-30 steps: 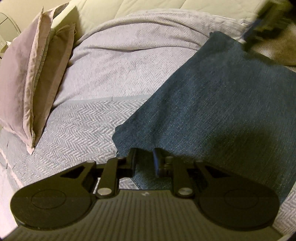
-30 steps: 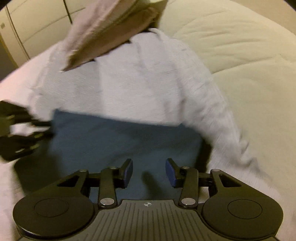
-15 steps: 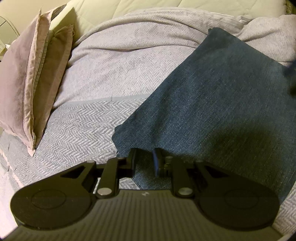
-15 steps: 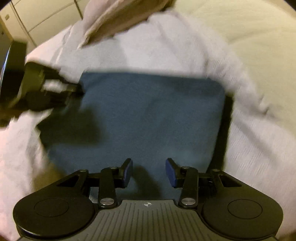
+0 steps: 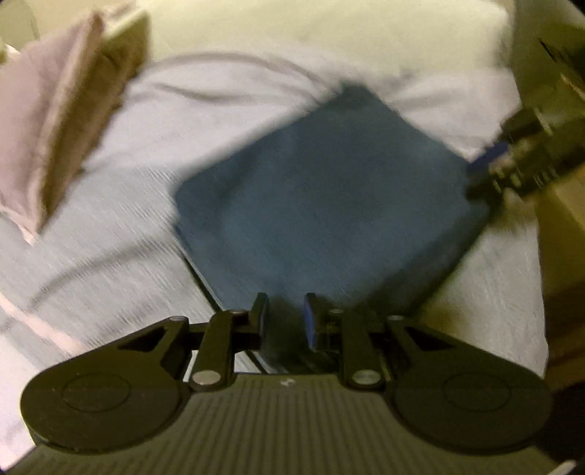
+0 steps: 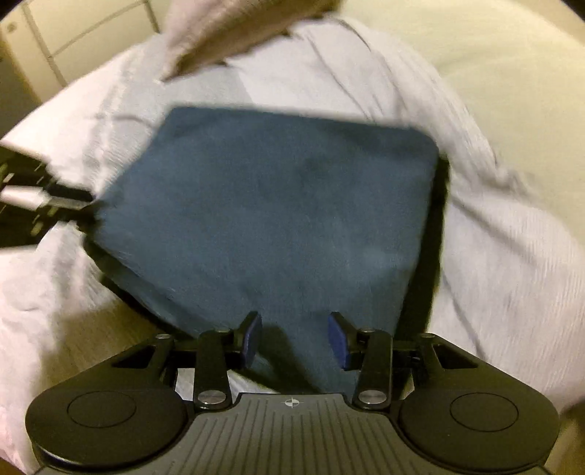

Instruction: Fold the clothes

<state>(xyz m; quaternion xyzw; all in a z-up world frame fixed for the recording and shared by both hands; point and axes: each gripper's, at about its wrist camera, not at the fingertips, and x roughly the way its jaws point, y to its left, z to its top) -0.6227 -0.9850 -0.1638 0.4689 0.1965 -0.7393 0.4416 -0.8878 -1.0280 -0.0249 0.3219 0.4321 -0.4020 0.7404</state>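
Note:
A folded dark blue cloth lies on a grey herringbone blanket on a bed. My left gripper is nearly shut, with the cloth's near corner pinched between its pads. In the right wrist view it shows blurred at the cloth's left corner. My right gripper stands half wide, with another thick corner of the cloth filling the gap between its pads. The left wrist view shows it at the cloth's right corner. A dark shadow runs under the cloth edge between the two grippers. Both views are blurred.
Two pinkish-brown pillows lean at the far left of the blanket. A cream duvet covers the bed beyond. The bed's edge and a brownish floor lie to the right in the left wrist view. Pale cabinet doors stand behind.
Both views have drawn back, so the whole cloth now shows. In the left wrist view the right gripper went from the cloth's far corner to its right corner. The left view blurred.

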